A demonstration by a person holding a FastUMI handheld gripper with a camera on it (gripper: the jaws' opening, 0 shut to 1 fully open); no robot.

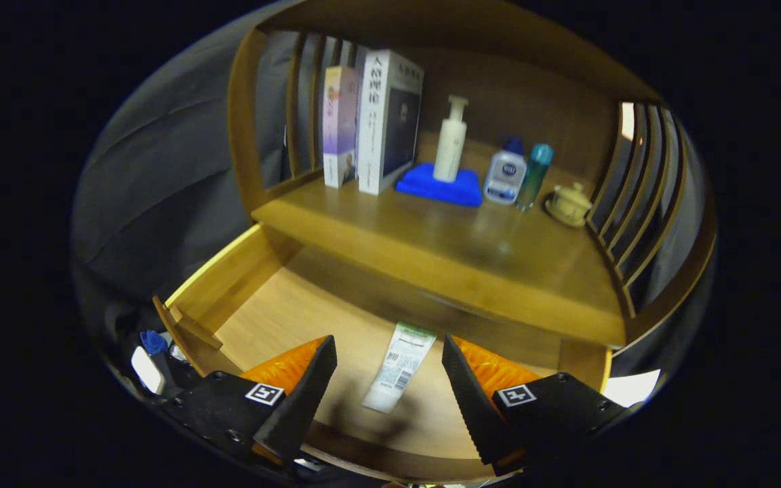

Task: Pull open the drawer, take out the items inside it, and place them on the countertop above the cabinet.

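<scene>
A hand-held gripper [389,369] hangs over an open wooden drawer [228,278], its two fingers spread wide apart and gripping nothing. Between the fingers, lying flat on the drawer's pale floor, is a long, narrow packet [398,366] with a green top edge and printed codes; neither finger touches it. The drawer stands pulled out from beneath the countertop [445,251] of a wooden cabinet, its left wall and front corner plainly visible.

On the countertop, beyond the fingers, two books [371,122] stand upright side by side against the slatted left side of the shelf. Just to their right a cream pump bottle [451,141] stands on a folded blue cloth [439,186]. Next along are a clear bottle with a blue cap [506,173] and, touching or nearly touching it, a slim teal bottle [534,175]. Near the slatted right side sits a small cream lidded cup [569,202], possibly on a saucer, though the blur there makes that hard to settle.

Beside the drawer's outer left corner, low down, lie a few small things, one blue [153,341] and one white [146,369], too dim to identify.
</scene>
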